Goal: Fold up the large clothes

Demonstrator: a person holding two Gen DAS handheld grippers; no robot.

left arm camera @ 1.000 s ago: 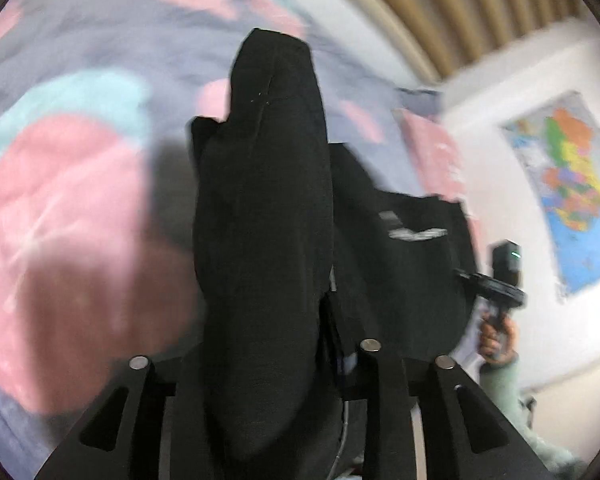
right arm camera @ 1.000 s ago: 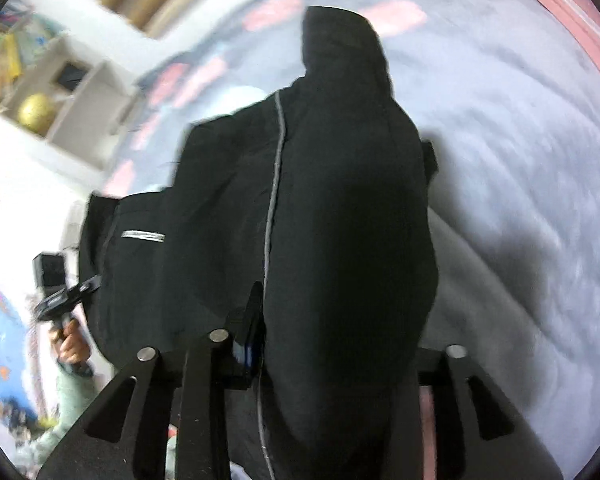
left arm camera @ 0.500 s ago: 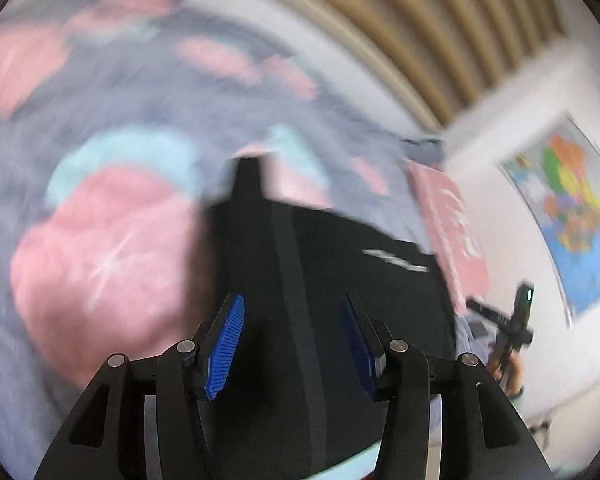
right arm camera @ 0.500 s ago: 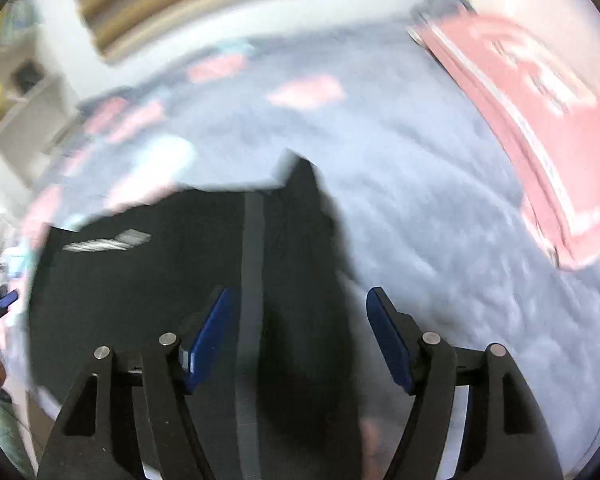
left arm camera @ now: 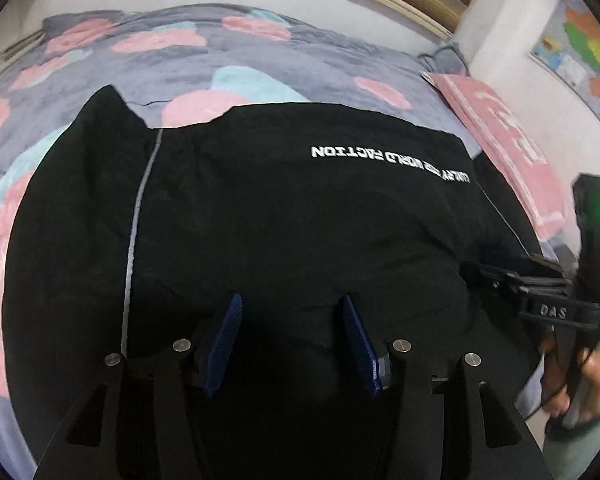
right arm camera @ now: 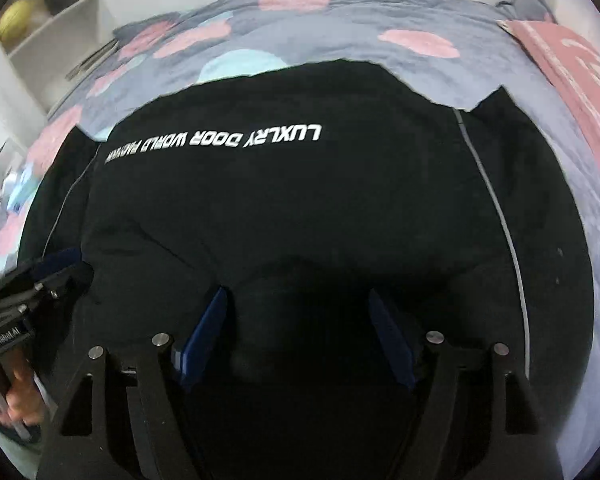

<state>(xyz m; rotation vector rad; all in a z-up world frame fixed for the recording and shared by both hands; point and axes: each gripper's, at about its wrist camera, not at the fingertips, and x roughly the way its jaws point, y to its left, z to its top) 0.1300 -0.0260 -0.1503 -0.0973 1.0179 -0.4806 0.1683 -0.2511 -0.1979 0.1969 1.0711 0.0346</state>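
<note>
Garment [left arm camera: 284, 216] first: a large black top with white lettering [right arm camera: 220, 140] across it lay spread on the bed [left arm camera: 228, 52], over a grey cover with pink and pale blue patches. It looked laid out fairly flat, its far edge running across the bed, with a thin grey seam line down each side and a dark flap reaching past that line at each edge. I judged these flaps to be sleeves or side panels, possibly already turned in, though the black cloth hid its own layers and I could not be sure.

Left gripper [left arm camera: 292, 344] hung over the near part of the cloth with its blue pads [left arm camera: 224, 344] standing well apart and nothing pinched between them. Right gripper [right arm camera: 300, 336] was likewise spread wide above the near hem, empty, its pads clear of the cloth. Each showed at the edge of the other's view, held in a hand [left arm camera: 580, 384].

By my reading the task was at an early or middle stage: the garment had been set down and smoothed, both grips were free, and the main folds remained. The body was unfolded along its length, so at least one fold from hem toward the far edge was left, and perhaps a tidying of the sides.

A pink pillow [right arm camera: 572, 64] lay well to the right, clear of the work.
</note>
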